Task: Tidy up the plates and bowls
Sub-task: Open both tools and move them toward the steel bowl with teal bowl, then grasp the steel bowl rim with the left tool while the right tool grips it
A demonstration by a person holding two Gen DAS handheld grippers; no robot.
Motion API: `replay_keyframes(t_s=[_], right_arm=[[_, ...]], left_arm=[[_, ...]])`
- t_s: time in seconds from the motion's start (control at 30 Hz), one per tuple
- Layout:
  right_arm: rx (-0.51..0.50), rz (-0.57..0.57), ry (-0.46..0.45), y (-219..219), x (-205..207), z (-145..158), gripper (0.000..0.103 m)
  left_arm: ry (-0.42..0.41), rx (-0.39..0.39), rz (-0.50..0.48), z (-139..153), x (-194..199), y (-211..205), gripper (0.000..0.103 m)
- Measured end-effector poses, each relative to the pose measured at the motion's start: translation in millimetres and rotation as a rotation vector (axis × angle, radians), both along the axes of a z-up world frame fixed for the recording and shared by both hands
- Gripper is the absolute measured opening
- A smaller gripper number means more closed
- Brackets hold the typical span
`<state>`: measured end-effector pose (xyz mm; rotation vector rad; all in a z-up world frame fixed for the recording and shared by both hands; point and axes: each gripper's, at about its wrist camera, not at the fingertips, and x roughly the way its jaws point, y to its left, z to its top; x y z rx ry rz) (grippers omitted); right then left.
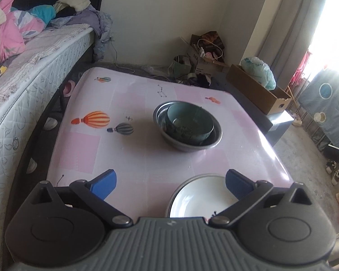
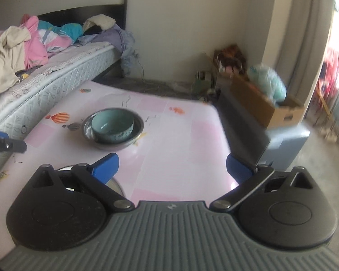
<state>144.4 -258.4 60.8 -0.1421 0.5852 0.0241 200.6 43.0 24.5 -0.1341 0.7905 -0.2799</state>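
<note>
A teal ceramic bowl [image 1: 189,124] is seen nested inside a larger grey metal bowl [image 1: 187,144] near the middle of the bench [image 1: 147,164], which is covered with a pink cloth printed with hot-air balloons. The teal bowl is set off-centre in the metal one, toward its far right side in the left wrist view. A white plate [image 1: 198,198] lies at the near edge of the bench, well apart from the bowls; its right rim is partly covered by one blue finger of the left tool [image 1: 170,184], though contact cannot be judged. The left tool is held with its fingers spread wide and nothing is gripped between them. The right tool [image 2: 171,168] is likewise spread wide and empty, hovering over bare cloth near the bench's near right corner. In the right wrist view the nested bowls [image 2: 113,128] are seen ahead and to the left, and a curved plate rim [image 2: 115,184] is glimpsed just under the left blue finger. At that view's left edge a part of the other tool is visible. A bed [image 1: 22,85] piled with clothes is set along the left side of the bench, and a cardboard box [image 1: 260,90] holding a pale plastic bag is seen beyond the far right corner.
</note>
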Motion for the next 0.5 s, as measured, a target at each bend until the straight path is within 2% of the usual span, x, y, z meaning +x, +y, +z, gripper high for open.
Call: replay_keyframes(t_s=[0.17, 0.27, 0.37, 0.5], right_arm=[[-0.004, 0.053, -0.045, -4, 15, 31, 0.102], [0.091, 0.127, -0.061, -13, 29, 45, 0.102], [0.217, 0.181, -0.060, -26, 49, 47, 0.102], [0.299, 0.141, -0.013, -37, 87, 30, 0.102]], left_arm=[[-0.052, 0.022, -0.005, 10, 17, -8, 0.103], [-0.082, 0.043, -0.002, 10, 30, -16, 0.103], [-0.076, 0.059, -0.009, 4, 45, -23, 0.103], [-0.046, 0.097, -0.007, -9, 68, -31, 0.103]])
